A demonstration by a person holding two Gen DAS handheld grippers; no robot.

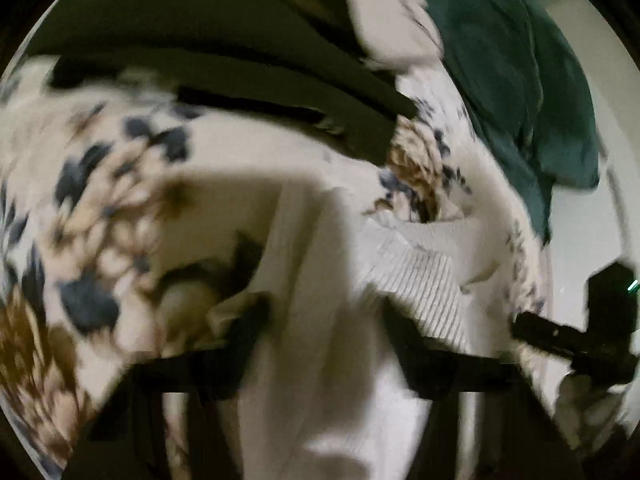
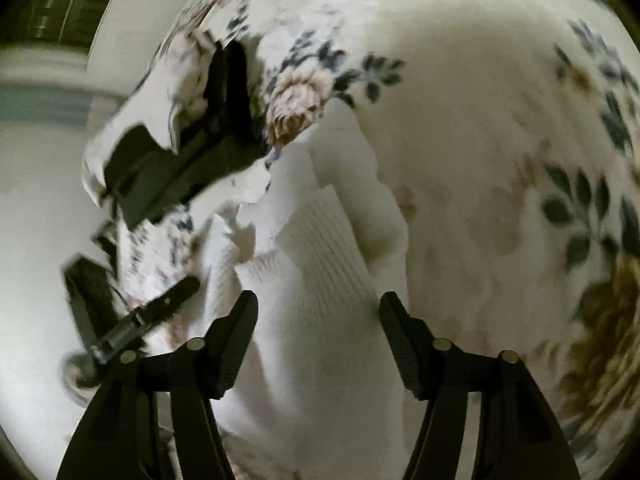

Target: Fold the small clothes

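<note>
A white ribbed knit garment (image 1: 424, 280) lies on a floral bedspread (image 1: 100, 200). In the blurred left wrist view my left gripper (image 1: 324, 316) stands over it, its fingers apart and the white knit filling the gap between them. In the right wrist view my right gripper (image 2: 318, 304) is open, and the ribbed cuff of the same white garment (image 2: 320, 264) runs between its fingers without either pad pressing on it. The two grippers are close together over the garment.
Black clothes (image 1: 224, 80) lie across the far side of the bedspread, with a dark teal cloth (image 1: 512, 92) and a pale cloth (image 1: 384, 12) beyond them. A black garment (image 2: 180, 164) lies left of the white knit. Pale floor (image 2: 36, 240) shows past the bed's edge.
</note>
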